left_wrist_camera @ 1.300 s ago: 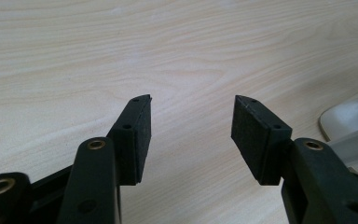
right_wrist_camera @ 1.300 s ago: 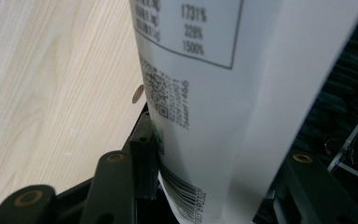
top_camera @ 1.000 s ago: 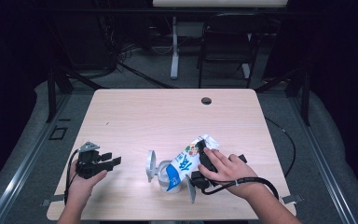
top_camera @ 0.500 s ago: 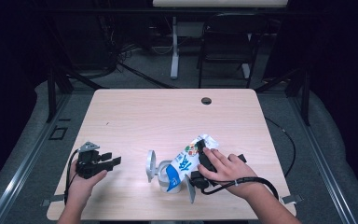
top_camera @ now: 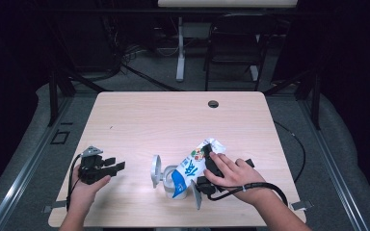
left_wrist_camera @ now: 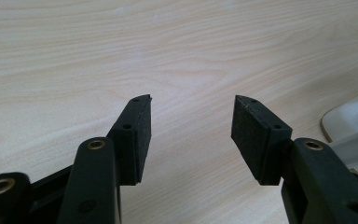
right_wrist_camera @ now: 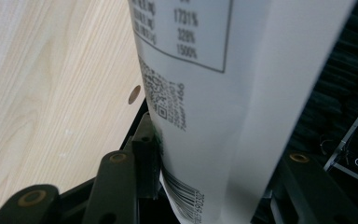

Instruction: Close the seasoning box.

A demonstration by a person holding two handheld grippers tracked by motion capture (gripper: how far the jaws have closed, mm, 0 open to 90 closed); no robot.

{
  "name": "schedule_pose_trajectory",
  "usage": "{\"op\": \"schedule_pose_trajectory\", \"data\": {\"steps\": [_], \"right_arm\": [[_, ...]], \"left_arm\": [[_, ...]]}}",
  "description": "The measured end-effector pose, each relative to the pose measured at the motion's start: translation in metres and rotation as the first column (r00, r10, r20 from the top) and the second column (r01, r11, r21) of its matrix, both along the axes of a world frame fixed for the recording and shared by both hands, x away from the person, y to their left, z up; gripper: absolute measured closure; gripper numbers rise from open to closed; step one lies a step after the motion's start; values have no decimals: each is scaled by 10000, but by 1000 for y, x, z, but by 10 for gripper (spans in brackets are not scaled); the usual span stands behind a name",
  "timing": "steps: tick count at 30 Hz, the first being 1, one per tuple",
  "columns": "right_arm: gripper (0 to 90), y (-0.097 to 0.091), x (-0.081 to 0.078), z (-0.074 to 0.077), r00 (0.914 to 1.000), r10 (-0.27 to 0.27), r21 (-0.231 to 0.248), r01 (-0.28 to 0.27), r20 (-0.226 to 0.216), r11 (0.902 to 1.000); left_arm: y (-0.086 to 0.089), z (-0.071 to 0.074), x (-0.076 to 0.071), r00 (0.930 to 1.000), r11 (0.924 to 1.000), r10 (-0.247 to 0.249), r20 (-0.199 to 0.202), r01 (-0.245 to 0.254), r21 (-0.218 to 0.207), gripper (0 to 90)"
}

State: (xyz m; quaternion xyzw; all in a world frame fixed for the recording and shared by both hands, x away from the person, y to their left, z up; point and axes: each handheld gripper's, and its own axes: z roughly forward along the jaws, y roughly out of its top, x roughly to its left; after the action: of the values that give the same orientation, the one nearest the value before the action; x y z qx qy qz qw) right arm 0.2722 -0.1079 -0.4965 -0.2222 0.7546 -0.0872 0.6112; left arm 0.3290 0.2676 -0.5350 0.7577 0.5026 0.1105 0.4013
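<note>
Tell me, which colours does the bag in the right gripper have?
The bag is white with blue print, best seen in the high view.

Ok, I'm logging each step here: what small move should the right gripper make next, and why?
Probably tip the blue-and-white snack bag a little further over the white cup. The right gripper clamps the bag, whose lower end sits at the cup's mouth; the left gripper rests open, apart.

The pouch (right_wrist_camera: pixel 205 107) hides the right gripper's (right_wrist_camera: pixel 205 186) far pad; its top is cropped.

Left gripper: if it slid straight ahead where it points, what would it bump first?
Probably the white cup lying by the carton; the left gripper points that way over bare table.
</note>
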Motion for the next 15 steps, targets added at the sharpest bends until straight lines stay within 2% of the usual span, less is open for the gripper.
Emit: {"op": "schedule_pose_trajectory", "data": {"steps": [15], "right_arm": [[576,1,-1,1,10000,17,-19,-17,32,10000]], "left_arm": [[0,0,0,10000,10000,15,-15,-15,1,481]]}}
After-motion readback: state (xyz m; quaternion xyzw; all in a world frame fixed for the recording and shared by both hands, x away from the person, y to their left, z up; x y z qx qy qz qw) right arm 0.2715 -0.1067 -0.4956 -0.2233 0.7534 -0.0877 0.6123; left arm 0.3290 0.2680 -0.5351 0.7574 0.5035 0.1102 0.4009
